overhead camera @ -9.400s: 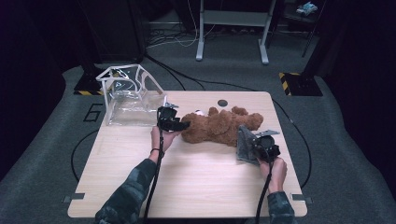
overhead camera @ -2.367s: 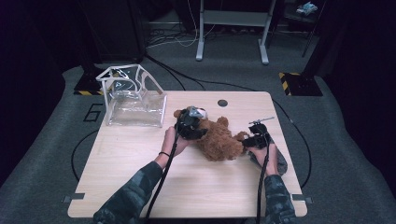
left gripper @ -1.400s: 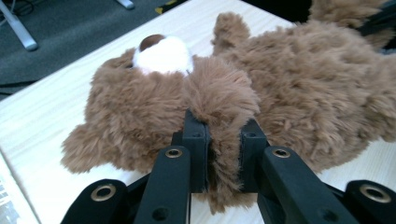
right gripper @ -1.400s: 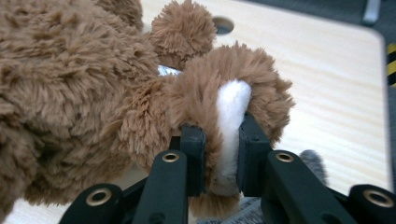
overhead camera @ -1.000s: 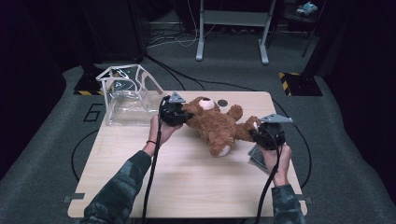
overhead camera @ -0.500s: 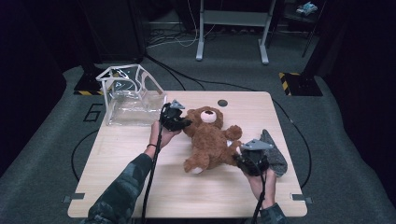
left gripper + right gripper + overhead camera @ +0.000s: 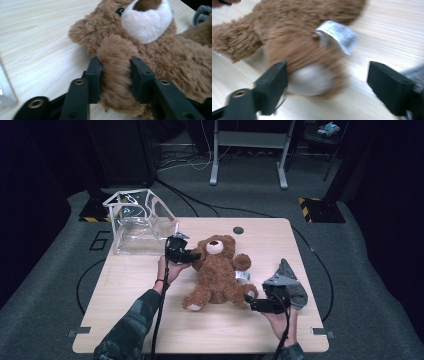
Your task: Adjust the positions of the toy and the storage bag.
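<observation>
A brown teddy bear (image 7: 217,270) lies on its back on the wooden table (image 7: 125,290), head toward the far side, feet toward me. My left gripper (image 7: 195,256) sits at the bear's arm (image 7: 116,75); its jaws have just been opening, and the pads (image 7: 96,75) still touch and lightly pinch the fur. My right gripper (image 7: 248,302) is at the bear's foot (image 7: 312,80). Its jaws have just been opening and stand wide, with the blurred foot between them and no pad pressing on it. A white label (image 7: 337,35) hangs from the leg.
A clear plastic box (image 7: 137,227) with a white frame stands at the table's far left corner, just behind my left hand. A grey cloth (image 7: 295,285) lies beside my right hand near the right edge. A small dark disc (image 7: 238,230) sits behind the bear's head.
The bear has swung from lying across the table to lying head-far, feet-near, and has come down onto the top. Both hands have dropped. The right jaws have spread off the foot.
</observation>
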